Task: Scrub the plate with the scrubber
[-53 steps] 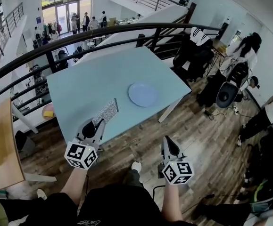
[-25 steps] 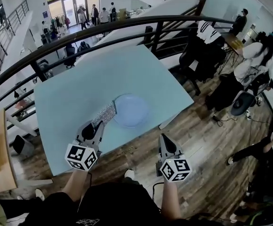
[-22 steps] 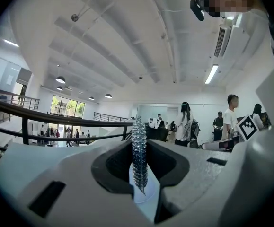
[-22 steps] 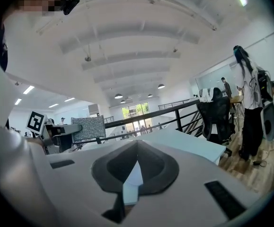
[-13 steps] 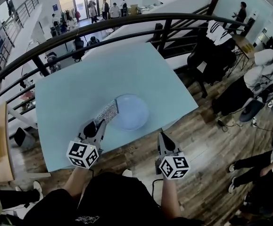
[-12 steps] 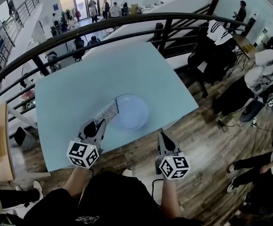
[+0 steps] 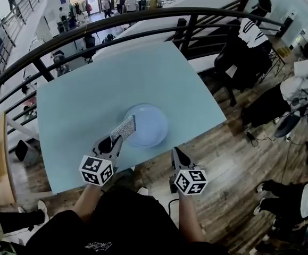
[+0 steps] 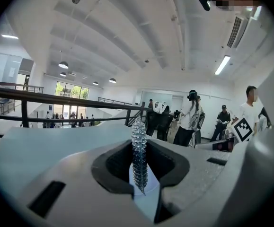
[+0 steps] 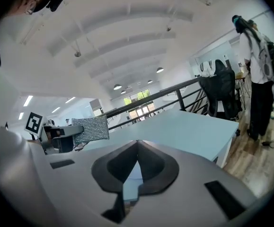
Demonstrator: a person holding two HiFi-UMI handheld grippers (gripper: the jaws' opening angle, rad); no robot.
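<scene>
1. We see a pale blue table point(image 7: 79, 94) beside a dark railing point(image 7: 143, 20).
2. A plate point(image 7: 151, 124) lies near the table's front edge.
3. Our left gripper point(image 7: 115, 138) clamps the scrubber point(image 7: 124, 127) over the plate's left rim.
4. Our right gripper point(image 7: 175, 152) stays clenched, holding nothing.

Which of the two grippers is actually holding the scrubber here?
The left gripper: its jaws are clamped on the silvery scrubber, by the rim of the plate. The right gripper is shut on nothing.

On counter point(image 7: 84, 89): plate point(image 7: 149, 125) near the 6 o'clock edge; scrubber point(image 7: 125, 127) over plate's 9 o'clock rim, in left gripper point(image 7: 116, 138) at 7 o'clock; right gripper point(image 7: 175, 153) at 5 o'clock, off counter; railing point(image 7: 116, 23) behind, 12 o'clock.
</scene>
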